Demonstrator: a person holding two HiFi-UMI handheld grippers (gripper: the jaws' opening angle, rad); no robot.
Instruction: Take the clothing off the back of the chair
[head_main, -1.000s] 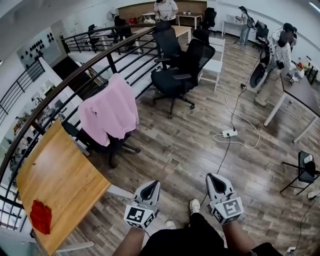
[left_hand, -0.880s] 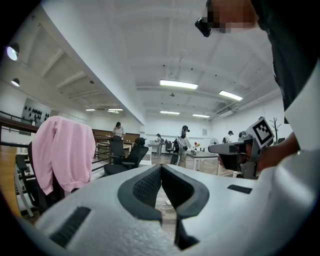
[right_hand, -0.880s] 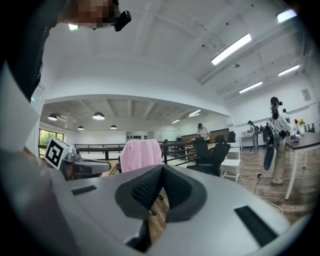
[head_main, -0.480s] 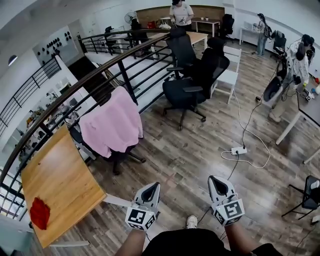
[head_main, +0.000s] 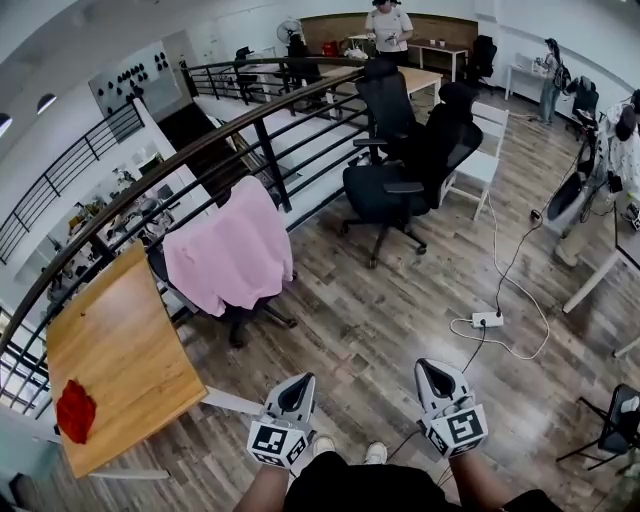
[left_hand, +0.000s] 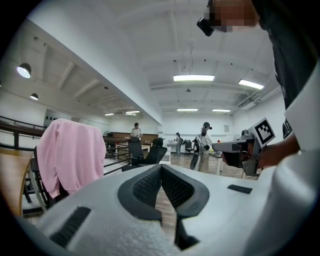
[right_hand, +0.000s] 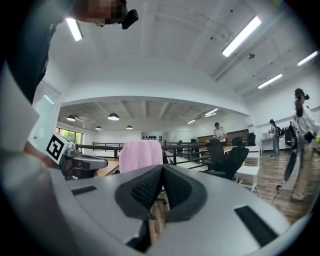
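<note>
In the head view, at the bottom of the frame, the left tongs and the right tongs are held out side by side and level. Each one's own view shows its pads pressed together with nothing between them, so both are closed and empty. Just left of them lies the wooden table, with a red cloth near its lower left corner. Beyond the table's far end, left of centre, stands the chair. The pink clothing hangs draped over its back, well apart from the tongs across a stretch of bare floor. Compared with a second ago the whole scene has slid in the frame: the chair sits a little lower and nearer the middle, and the black office chairs have drifted right. The person seems to be walking and turning toward the garment, with the tongs carried along unchanged. For the task this reads as approach only — nothing is grasped yet, and the tongs will need to open before they can take the fabric. Behind the chair runs the dark railing, and at the top of the frame a person stands at the far end of the room.
</note>
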